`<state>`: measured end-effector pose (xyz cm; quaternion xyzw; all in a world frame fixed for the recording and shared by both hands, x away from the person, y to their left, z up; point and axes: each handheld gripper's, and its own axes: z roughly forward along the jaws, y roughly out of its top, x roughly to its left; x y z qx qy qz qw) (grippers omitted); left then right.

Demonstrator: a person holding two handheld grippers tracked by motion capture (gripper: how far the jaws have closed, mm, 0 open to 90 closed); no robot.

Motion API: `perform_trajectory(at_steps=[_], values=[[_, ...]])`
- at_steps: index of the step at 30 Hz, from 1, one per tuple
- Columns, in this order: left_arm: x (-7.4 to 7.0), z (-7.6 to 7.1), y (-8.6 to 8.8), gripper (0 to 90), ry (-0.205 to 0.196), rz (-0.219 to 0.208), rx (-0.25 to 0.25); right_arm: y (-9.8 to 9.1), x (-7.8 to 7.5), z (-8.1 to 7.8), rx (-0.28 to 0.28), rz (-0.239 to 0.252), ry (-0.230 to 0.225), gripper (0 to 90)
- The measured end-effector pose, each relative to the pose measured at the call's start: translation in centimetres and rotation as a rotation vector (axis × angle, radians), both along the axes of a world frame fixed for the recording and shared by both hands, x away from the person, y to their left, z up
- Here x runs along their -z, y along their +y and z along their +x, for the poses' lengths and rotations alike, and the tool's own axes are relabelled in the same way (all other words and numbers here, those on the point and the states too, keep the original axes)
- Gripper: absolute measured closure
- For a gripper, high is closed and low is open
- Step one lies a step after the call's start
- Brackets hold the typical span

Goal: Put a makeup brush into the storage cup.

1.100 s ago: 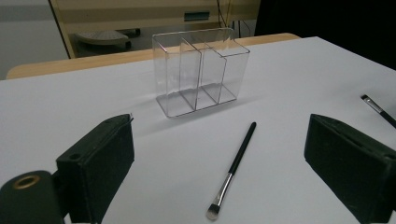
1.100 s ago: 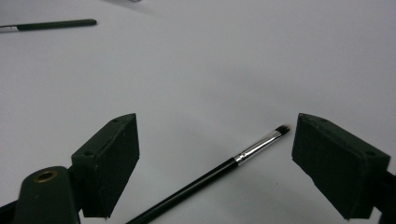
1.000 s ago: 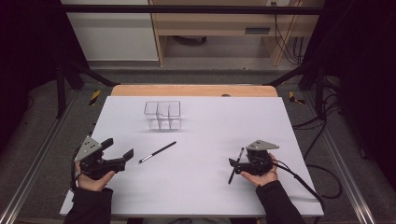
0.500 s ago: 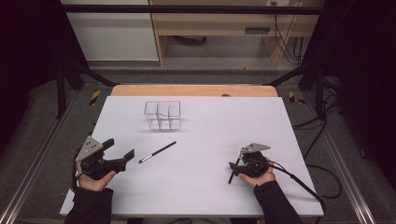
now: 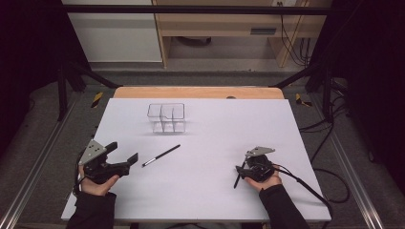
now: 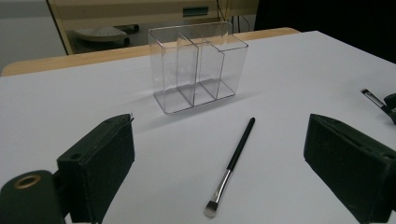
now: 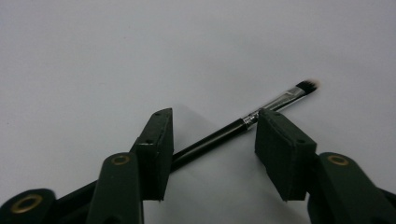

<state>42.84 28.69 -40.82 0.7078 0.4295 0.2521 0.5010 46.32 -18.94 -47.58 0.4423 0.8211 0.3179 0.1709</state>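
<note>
Two black makeup brushes lie on the white table. One brush rests just right of my left gripper, which is open and level, with its jaws wide apart short of the brush. The second brush lies diagonally between the jaws of my right gripper. That gripper is open and tipped down over the handle, its pads apart on either side. A clear plastic organizer with three compartments stands empty toward the back.
A wooden strip runs along the table's far edge. Black frame legs and cables stand on the floor to both sides. A cable trails from my right gripper toward the right edge.
My right gripper has tipped forward and down over the second brush, so its jaws now straddle the handle. The left gripper and the first brush have stayed put.
</note>
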Motion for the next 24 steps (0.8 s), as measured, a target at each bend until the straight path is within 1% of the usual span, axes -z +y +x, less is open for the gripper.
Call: perform_trajectory(at_steps=[1, 2, 5, 9, 19, 21, 22, 23, 24], values=[[0.03, 0.01, 0.01, 8.1, 0.001, -0.003, -0.001, -0.03, -0.04, -0.01, -0.003, 0.000, 0.001, 52.8], [0.03, 0.01, 0.01, 8.1, 0.001, -0.003, -0.001, -0.03, -0.04, -0.01, -0.003, 0.000, 0.001, 52.8], [0.03, 0.01, -0.03, 8.1, 0.001, 0.000, 0.000, -0.01, -0.11, -0.06, -0.005, 0.003, 0.006, 57.1], [0.04, 0.03, -0.13, 8.1, 0.002, 0.004, 0.002, -0.09, -0.19, -0.07, -0.006, -0.005, 0.009, 62.5], [0.08, 0.05, -0.07, 8.2, 0.003, -0.001, 0.001, -0.25, -0.29, -0.01, -0.009, -0.010, 0.015, 70.9], [0.09, 0.05, -0.07, 8.2, 0.003, -0.001, 0.001, -0.27, -0.30, -0.01, -0.008, -0.010, 0.017, 71.5], [0.10, 0.06, -0.08, 8.2, 0.004, -0.001, 0.001, -0.24, -0.37, -0.05, 0.002, -0.001, 0.028, 72.4], [0.10, 0.06, -0.08, 8.1, 0.004, -0.001, 0.002, -0.36, -0.40, 0.00, -0.004, -0.009, 0.027, 73.5], [0.11, 0.07, -0.08, 8.2, 0.004, -0.001, 0.002, -0.44, -0.46, 0.00, 0.007, 0.000, 0.038, 75.3]])
